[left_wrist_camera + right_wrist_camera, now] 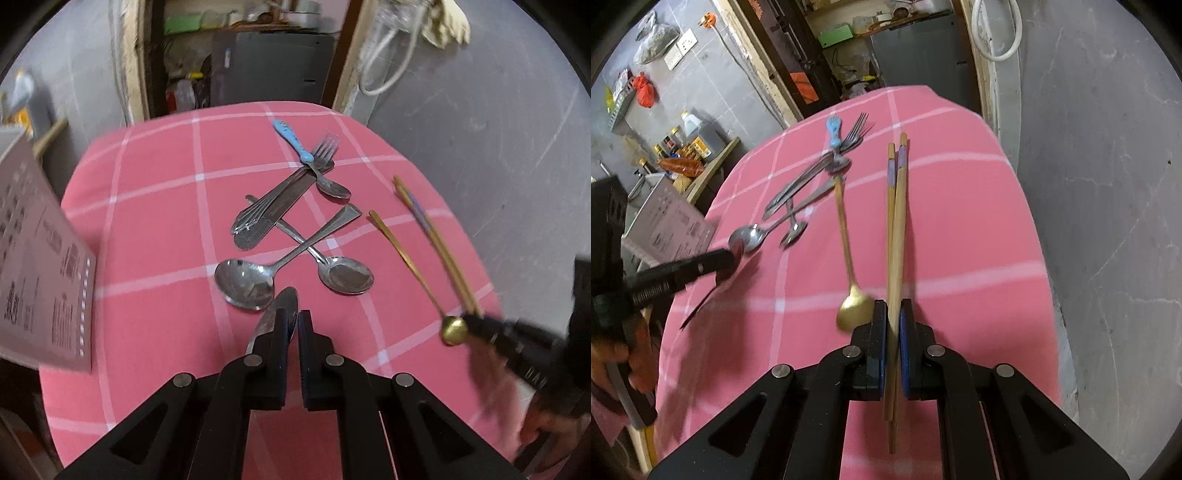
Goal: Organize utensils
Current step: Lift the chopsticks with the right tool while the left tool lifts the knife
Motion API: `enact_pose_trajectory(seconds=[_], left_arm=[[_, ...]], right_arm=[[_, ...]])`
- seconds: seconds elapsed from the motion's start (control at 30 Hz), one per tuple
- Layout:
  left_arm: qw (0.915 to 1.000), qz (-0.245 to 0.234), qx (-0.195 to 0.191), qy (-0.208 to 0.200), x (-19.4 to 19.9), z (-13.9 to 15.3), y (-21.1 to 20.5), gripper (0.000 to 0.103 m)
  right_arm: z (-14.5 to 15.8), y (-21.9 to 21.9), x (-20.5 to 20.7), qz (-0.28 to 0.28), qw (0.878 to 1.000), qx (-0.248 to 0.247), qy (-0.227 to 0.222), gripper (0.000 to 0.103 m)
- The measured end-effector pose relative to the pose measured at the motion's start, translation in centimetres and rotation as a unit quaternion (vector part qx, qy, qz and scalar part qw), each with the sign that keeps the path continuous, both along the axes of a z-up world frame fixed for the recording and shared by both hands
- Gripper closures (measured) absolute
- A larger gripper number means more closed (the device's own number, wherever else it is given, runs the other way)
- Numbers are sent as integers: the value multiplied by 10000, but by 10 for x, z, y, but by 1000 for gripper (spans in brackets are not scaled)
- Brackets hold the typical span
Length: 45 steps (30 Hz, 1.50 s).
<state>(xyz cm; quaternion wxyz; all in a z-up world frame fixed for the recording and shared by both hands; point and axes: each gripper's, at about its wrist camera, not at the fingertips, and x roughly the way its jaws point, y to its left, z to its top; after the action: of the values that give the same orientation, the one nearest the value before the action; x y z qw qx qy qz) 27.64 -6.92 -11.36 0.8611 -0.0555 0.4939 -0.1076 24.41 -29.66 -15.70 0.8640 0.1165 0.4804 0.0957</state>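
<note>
Left gripper (293, 325) fingers clenched on a steel spoon (279, 317). Right gripper (894, 321) fingers grasp wooden chopsticks (897, 221), purple-banded. Remaining steel cutlery (291, 221) lies crossed mid-bench on pink checked cloth (155, 221). Card (44, 266) print illegible

Matt pink checked cloth (155, 229), glossy steel spoons (245, 282), seemingly wooden chopsticks (897, 229), brassy spoon (854, 310)

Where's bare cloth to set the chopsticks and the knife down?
Free: the pink cloth right of the chopsticks, out to the edge, and the strip between the box and the steel spoon. Crowded: the crossed pile around the fork, with the gold spoon just right of it.
</note>
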Motion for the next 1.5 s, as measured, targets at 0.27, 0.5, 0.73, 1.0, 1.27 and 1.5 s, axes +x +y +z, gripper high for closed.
enact_pose_trajectory(seconds=[0.27, 0.5, 0.73, 1.0, 1.27, 1.5], left_arm=[[9969, 244, -708, 233, -13, 5, 31, 98], [9960, 338, -768, 322, -15, 0, 40, 98], [9954, 394, -772, 401, -12, -4, 40, 98], [9949, 471, -790, 405, -10, -4, 41, 98], [9947, 463, -827, 387, -14, -3, 39, 98], [9951, 319, -903, 258, -18, 6, 37, 101]], right_arm=[[-3, 4, -18, 291, 9993, -62, 209, 97], [1, 4, 11, 372, 9990, -134, 206, 93], [3, 11, 54, 471, 9985, -111, 246, 92], [7, 34, 90, 480, 9966, -566, 355, 88], [9, 48, 95, 634, 9921, -964, 495, 89], [12, 32, 84, 505, 9959, -584, 469, 91]])
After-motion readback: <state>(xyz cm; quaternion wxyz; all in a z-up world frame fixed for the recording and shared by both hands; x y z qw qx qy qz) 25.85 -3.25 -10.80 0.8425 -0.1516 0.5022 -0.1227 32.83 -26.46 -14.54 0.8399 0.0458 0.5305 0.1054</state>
